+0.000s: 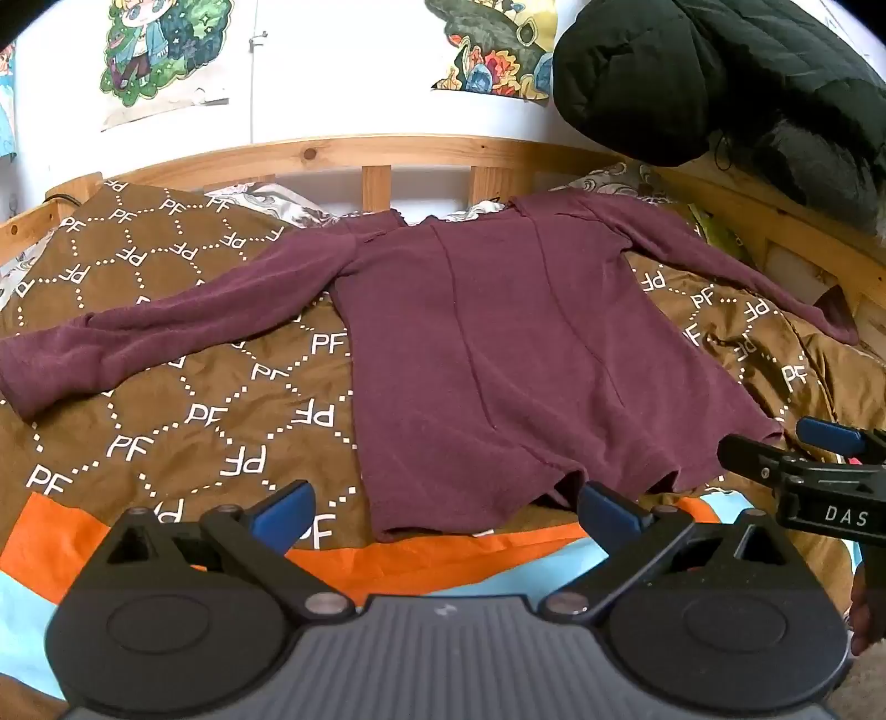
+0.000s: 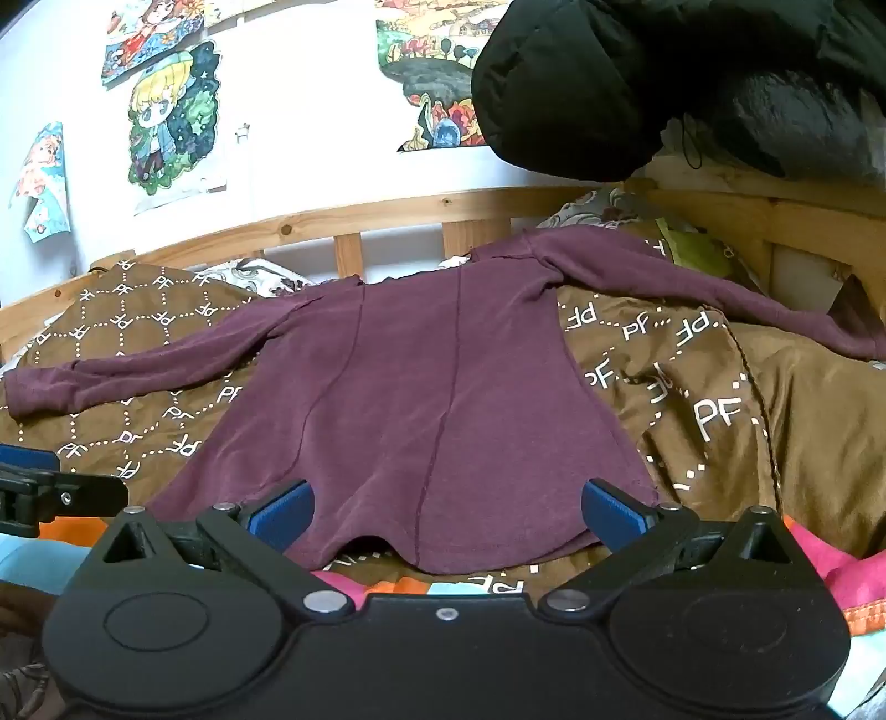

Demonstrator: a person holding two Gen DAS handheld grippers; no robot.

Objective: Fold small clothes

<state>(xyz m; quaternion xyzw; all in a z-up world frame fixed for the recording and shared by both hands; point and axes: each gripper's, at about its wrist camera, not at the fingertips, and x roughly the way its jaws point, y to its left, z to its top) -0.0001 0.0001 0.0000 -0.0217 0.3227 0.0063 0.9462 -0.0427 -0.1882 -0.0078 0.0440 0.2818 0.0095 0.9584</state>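
Nearest in, the left gripper [image 1: 446, 512] is held with its blue pads wide apart and nothing between them, hovering just short of the hem of the maroon long-sleeved top [image 1: 498, 354]. Beside it, the right gripper [image 2: 446, 512] is likewise spread wide and empty, poised over the same hem, which curls up slightly between its fingers. The top is laid flat across the brown "PF" patterned blanket [image 1: 183, 399], body centred, both sleeves stretched outward to either side. An orange and light-blue cover [image 1: 50, 531] is seen under the blanket's near edge. Further back, the neckline is reached at the wooden bed rail [image 1: 376, 152]. Beyond that, a black padded jacket [image 1: 692, 77] is draped at the right corner, and cartoon posters [image 1: 160, 50] are pinned on the white wall.
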